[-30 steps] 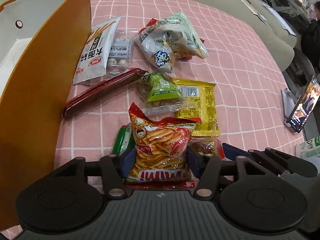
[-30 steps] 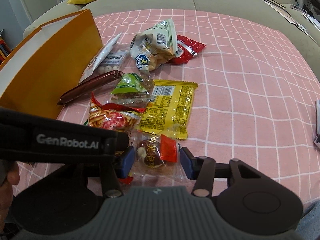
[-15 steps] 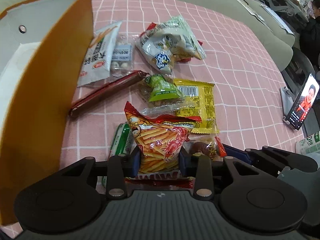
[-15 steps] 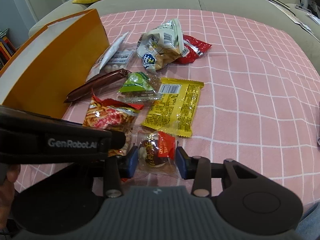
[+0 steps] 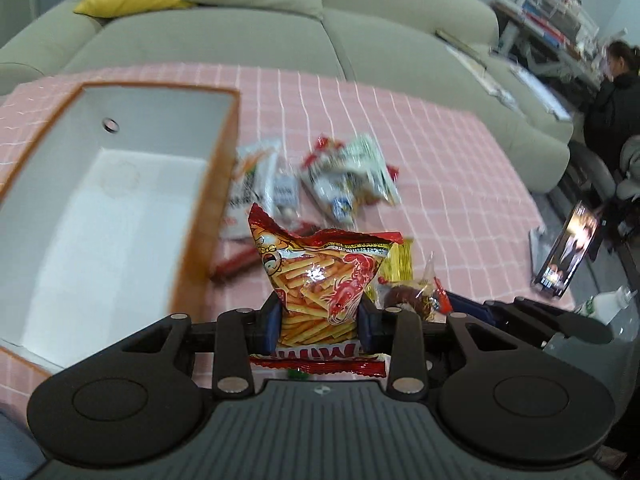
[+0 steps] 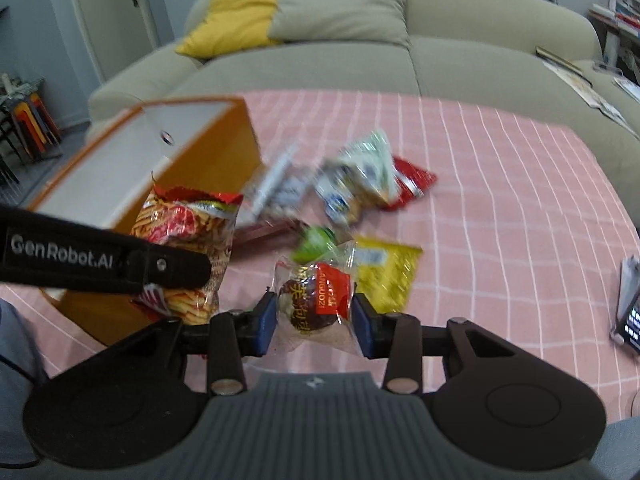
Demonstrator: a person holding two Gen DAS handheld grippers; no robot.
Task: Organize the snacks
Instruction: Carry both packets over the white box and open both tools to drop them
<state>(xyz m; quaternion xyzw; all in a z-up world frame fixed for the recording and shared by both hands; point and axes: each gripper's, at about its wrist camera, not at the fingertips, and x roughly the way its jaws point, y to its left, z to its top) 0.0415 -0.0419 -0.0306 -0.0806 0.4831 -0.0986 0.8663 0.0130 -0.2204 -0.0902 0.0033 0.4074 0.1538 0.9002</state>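
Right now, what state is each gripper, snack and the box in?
left gripper: shut on the red fries bag, lifted off the cloth.
right gripper: shut on the clear-wrapped brown snack, lifted.
orange box: open on top, nothing visible inside.
yellow packet: lying flat on the pink tablecloth.
white-green bag: lying on the cloth, blurred.

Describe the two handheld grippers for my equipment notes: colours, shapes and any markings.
Both match: the left gripper and right gripper have matte black linkage arms with silver pivot pins, round black discs at either side, a ribbed grey body and blue pads on the jaws. The left one's side carries white "GenRobot.AI" lettering.
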